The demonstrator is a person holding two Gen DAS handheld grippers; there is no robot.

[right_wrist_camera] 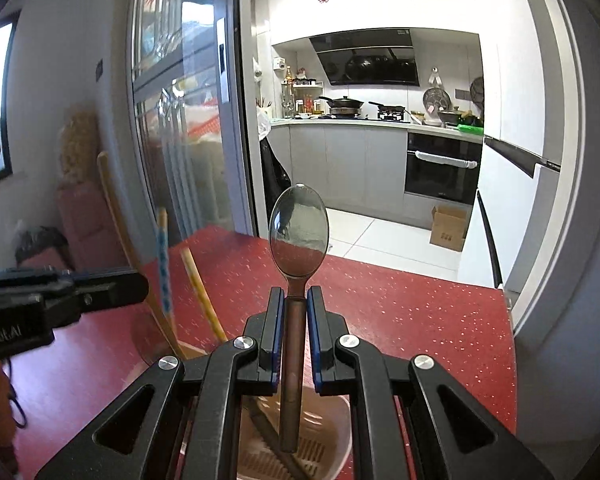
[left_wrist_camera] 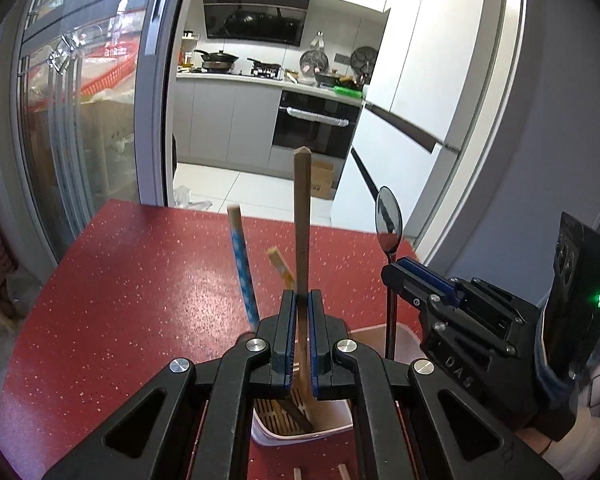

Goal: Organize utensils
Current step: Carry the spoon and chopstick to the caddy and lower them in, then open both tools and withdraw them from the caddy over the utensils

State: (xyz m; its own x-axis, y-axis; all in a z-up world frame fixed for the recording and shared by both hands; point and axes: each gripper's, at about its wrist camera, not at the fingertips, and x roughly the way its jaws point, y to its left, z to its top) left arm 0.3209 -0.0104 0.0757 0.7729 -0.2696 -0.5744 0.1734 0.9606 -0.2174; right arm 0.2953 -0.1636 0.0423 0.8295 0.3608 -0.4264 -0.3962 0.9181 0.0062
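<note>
The left claw (left_wrist_camera: 300,308) is clamped on a long wooden utensil (left_wrist_camera: 301,216), most likely a chopstick or spatula handle. The pads grip it partway along its length. The utensil stands nearly upright, its pointed end up and its lower end reaching down into the utensil holder (left_wrist_camera: 336,428).

The right claw (right_wrist_camera: 296,304) is clamped on the dark handle of a metal spoon (right_wrist_camera: 299,232). The bowl of the spoon points up, just above the pads. The handle hangs straight down, and its tip sits inside the mouth of the holder, above the slatted floor; whether it touches the floor cannot be told.

The holder is a pale, open-topped container standing on the red speckled bench (left_wrist_camera: 140,280), directly beneath both claws. It already carries a blue-patterned stick (left_wrist_camera: 242,264), a yellow-handled piece (right_wrist_camera: 200,296) and a dark utensil lying across the bottom. All lean against the rim. Two small pale pieces lie on the bench in front of the holder, near the lower edge of the left view; their type is not clear.

Step in hand: insertion. Both utensils are aligned over the holder and partly lowered into it.

Next move, as a judgement: lower each utensil until its end rests on the slatted floor, then part the pads and lift each claw straight up. The two claws work close together, so a vertical withdrawal, one side at a time, should avoid knocking the leaning pieces or tipping the holder.
</note>
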